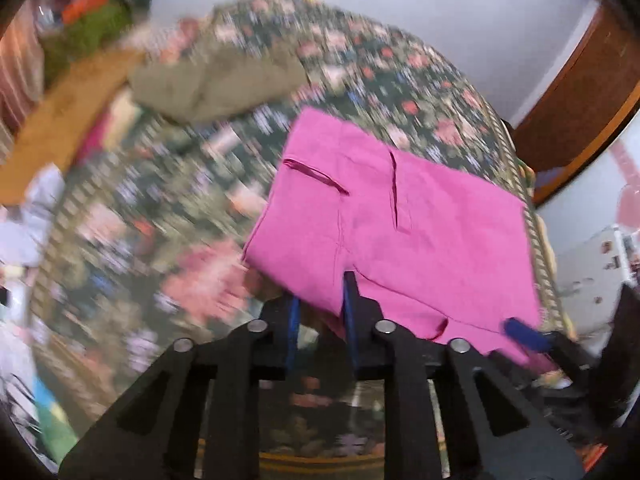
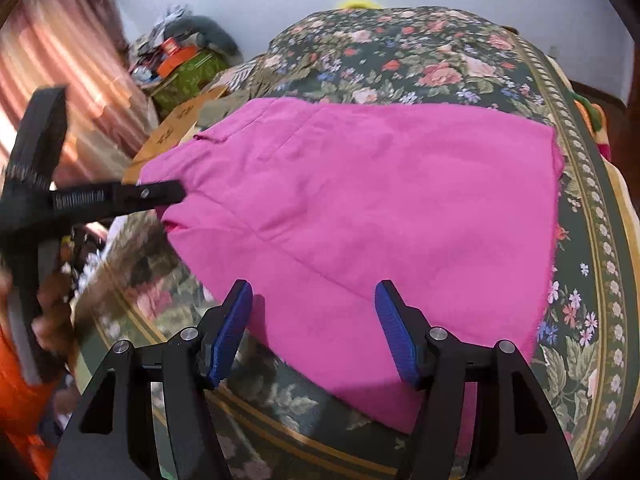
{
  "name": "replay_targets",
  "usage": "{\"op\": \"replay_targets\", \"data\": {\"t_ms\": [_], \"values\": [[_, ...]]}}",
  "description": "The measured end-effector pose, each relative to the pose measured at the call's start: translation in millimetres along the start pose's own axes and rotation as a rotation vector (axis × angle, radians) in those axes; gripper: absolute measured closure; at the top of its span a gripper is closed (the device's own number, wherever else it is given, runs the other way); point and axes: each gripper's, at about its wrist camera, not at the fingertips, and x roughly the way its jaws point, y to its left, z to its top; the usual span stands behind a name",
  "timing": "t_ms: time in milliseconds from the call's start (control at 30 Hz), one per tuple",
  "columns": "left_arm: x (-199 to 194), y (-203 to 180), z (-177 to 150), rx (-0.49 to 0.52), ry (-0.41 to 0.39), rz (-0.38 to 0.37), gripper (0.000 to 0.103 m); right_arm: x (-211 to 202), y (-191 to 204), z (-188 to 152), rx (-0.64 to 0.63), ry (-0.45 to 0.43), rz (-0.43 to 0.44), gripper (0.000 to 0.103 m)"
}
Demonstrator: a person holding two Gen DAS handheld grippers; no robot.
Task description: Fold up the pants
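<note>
Bright pink pants (image 1: 400,220) lie spread on a bed with a dark floral bedspread (image 1: 168,216); they fill the middle of the right wrist view (image 2: 380,208). My left gripper (image 1: 322,300) is shut on the near left edge of the pants and lifts it; it shows from the side in the right wrist view (image 2: 176,194). My right gripper (image 2: 314,320) is open, its blue pads (image 2: 230,332) standing over the near edge of the pants without holding it. One blue fingertip of it shows in the left wrist view (image 1: 524,334).
An olive-tan folded garment (image 1: 216,80) lies further back on the bed. A cardboard box (image 2: 172,136) and a green box with clutter (image 2: 188,72) stand left of the bed by pink curtains. A wooden door frame (image 1: 580,112) is at the right.
</note>
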Motion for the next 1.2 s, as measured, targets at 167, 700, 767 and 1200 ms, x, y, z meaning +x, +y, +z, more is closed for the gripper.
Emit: {"op": "replay_targets", "data": {"t_ms": [167, 700, 767, 1200], "values": [[-24, 25, -2, 0.052, -0.119, 0.169, 0.087, -9, 5, 5, -0.004, -0.047, -0.033, 0.044], [-77, -37, 15, 0.359, -0.299, 0.120, 0.092, 7, 1, -7, -0.051, 0.018, -0.074, 0.043], [-80, -55, 17, 0.402, -0.284, 0.038, 0.092, 5, -1, -7, -0.036, 0.021, -0.066, 0.043], [-26, -133, -9, 0.530, 0.034, -0.301, 0.093, -42, -23, -14, 0.057, -0.053, -0.109, 0.043]]}}
